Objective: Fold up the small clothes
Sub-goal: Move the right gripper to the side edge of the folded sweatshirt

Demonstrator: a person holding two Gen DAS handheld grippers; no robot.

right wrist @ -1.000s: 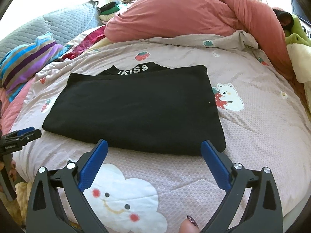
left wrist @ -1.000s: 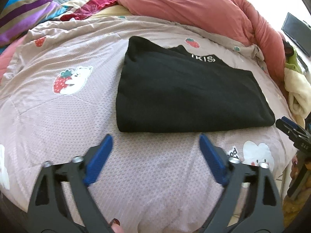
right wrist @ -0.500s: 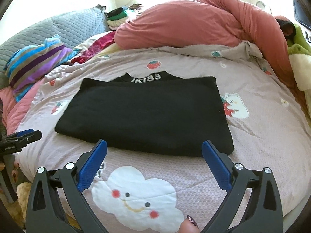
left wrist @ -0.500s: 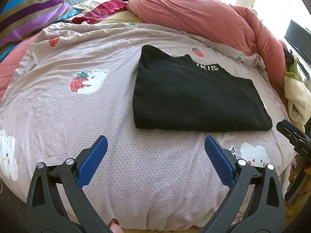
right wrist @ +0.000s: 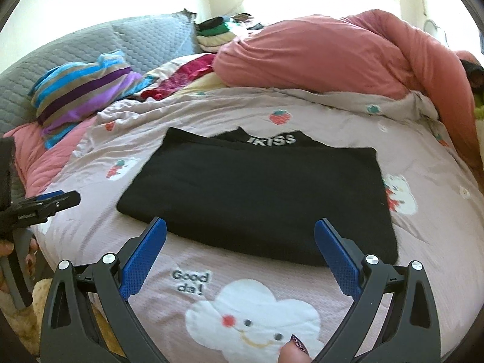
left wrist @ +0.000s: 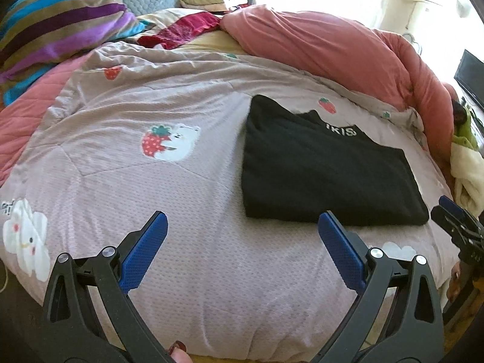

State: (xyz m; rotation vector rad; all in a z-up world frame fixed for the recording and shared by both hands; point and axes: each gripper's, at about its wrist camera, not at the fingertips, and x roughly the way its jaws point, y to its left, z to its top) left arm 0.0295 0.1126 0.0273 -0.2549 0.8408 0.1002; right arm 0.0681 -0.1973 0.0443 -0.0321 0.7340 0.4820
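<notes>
My view: a strawberry-print bedspread (left wrist: 187,187), a striped pillow (left wrist: 57,24) and a rumpled pink duvet (right wrist: 332,57) behind.

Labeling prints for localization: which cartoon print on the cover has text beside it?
The smiling white cloud at the cover's near edge, below the black folded top: "Good da!" sits beside it. The strawberry-bear print has none.

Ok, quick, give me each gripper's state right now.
Left gripper: open, fingers empty, above the bedspread.
Right gripper: open, fingers empty, near the folded black garment.
</notes>
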